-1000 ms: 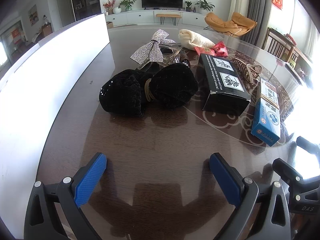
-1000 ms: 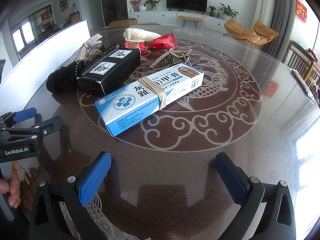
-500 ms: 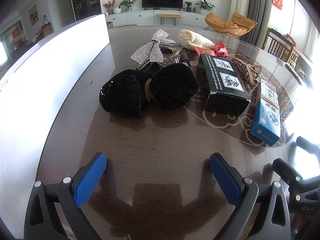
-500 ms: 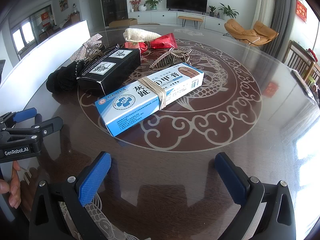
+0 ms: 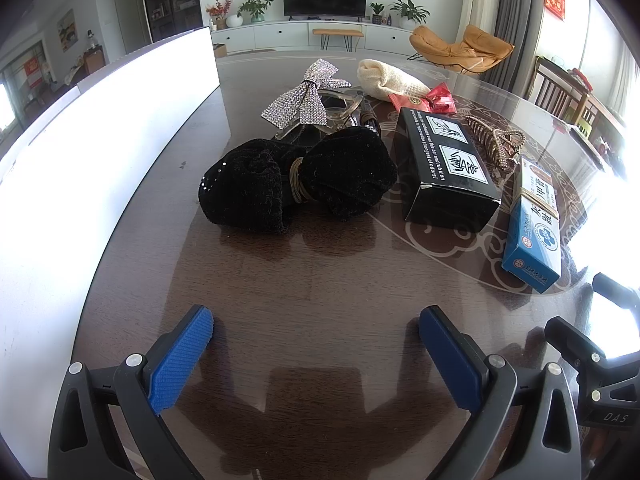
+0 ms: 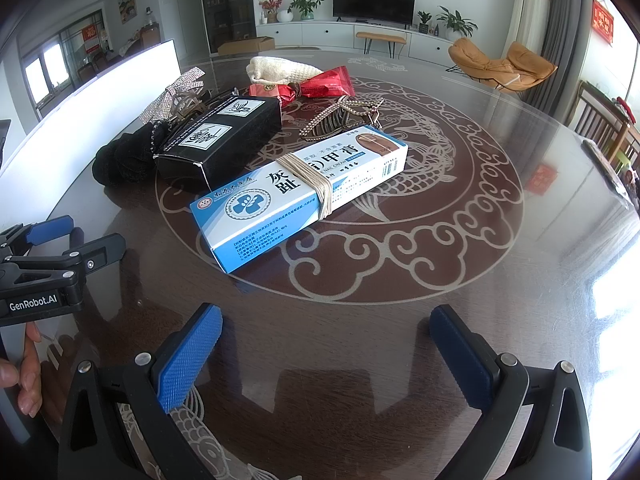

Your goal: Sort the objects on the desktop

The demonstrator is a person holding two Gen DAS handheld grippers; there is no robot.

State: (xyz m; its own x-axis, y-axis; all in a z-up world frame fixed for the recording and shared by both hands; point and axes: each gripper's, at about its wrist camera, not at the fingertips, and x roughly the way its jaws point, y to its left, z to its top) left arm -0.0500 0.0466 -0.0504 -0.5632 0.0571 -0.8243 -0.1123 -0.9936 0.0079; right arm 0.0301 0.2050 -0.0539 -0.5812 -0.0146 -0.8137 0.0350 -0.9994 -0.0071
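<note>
Nothing moved; both claws open, empty.

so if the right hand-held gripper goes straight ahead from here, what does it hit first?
Likely the blue-and-white cream carton with the rubber band. The right hand-held gripper is open over bare brown patterned tabletop, and the carton's near end lies slightly left of centre, so it could just miss.

Black tool, blue ribbed pads, silver screws

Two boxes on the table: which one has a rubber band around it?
The blue-and-white nail cream box, banded round its middle; the black box beside it has none.
</note>
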